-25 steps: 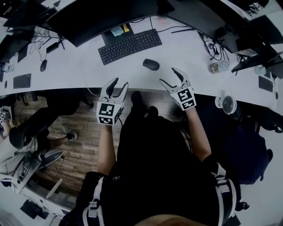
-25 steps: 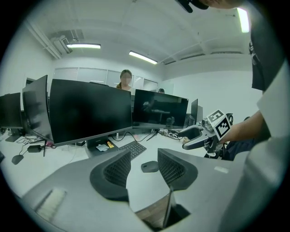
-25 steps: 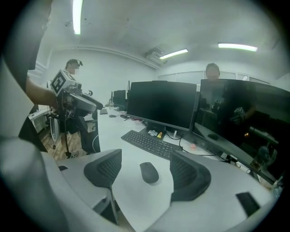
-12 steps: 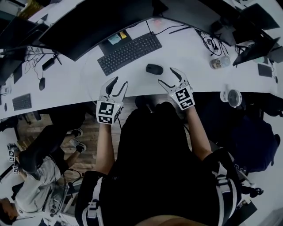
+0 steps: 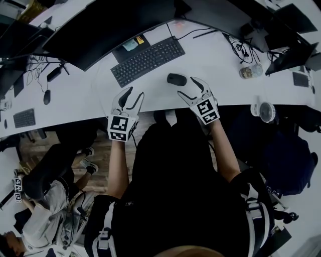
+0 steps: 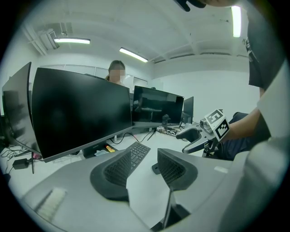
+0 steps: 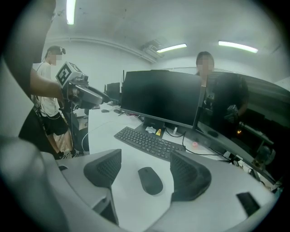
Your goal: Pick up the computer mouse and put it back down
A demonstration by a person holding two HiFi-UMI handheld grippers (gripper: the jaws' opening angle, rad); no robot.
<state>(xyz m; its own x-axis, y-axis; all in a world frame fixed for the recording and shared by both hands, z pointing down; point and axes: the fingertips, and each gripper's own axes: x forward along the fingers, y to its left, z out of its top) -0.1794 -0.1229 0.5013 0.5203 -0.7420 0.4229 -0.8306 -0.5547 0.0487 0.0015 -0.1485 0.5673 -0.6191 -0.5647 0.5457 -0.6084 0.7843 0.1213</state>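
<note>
A dark computer mouse (image 5: 176,79) (image 7: 150,180) lies on the white desk (image 5: 210,60), right of the black keyboard (image 5: 147,53) (image 7: 147,142). My right gripper (image 5: 191,87) (image 7: 145,174) is open, its fingers just short of the mouse, which lies between and ahead of the jaws without touching them. My left gripper (image 5: 131,97) (image 6: 145,170) is open and empty at the desk's front edge, below the keyboard (image 6: 133,156). In the left gripper view only an edge of the mouse (image 6: 156,169) shows past the right jaw.
A large dark monitor (image 5: 110,22) stands behind the keyboard, with more monitors to the right (image 5: 230,12). Cables and a small jar (image 5: 249,71) lie on the desk's right, a white fan (image 5: 265,111) at its edge. A seated person (image 5: 45,201) is at lower left.
Both grippers have moved forward toward the desk. The right one has closed in on the mouse, its jaws still wide. The left now reaches over the desk edge.
</note>
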